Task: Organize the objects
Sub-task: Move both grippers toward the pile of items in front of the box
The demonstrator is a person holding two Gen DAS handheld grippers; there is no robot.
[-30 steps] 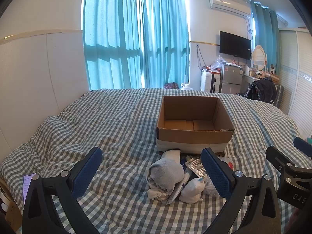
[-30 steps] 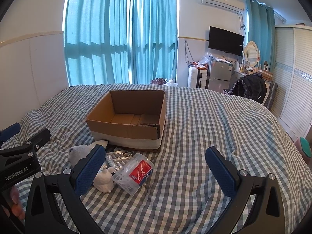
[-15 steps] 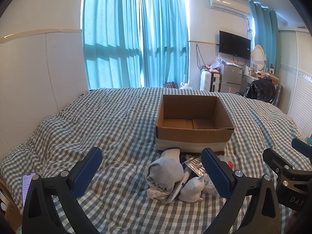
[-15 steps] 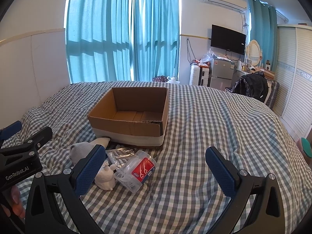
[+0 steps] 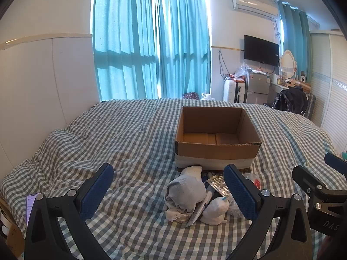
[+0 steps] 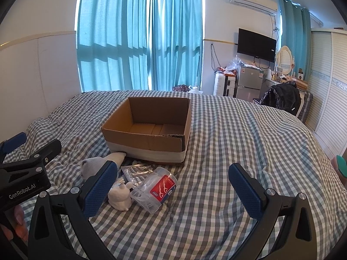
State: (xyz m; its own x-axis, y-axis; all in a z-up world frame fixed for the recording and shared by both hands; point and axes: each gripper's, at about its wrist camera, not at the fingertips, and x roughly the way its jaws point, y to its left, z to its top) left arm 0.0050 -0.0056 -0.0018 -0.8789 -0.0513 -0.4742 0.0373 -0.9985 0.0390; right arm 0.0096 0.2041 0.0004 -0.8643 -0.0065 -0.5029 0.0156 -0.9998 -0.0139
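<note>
Left gripper [image 5: 168, 191] fingers wide, nothing held – grey sock [image 5: 185, 191], white figurine [image 6: 120, 198], foil pack [image 6: 137, 172], probably floss-pick tub [image 6: 157, 189] heaped on bed [image 6: 238, 140] just before empty cardboard box [image 6: 149, 136] – right gripper [image 6: 173, 189] wide, nothing held

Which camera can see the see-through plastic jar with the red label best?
The right wrist view. There the plastic jar lies on its side in plain sight on the checked bedspread, red label facing the camera. In the left wrist view a finger of the left tongs hides most of it; only a sliver shows.
</note>
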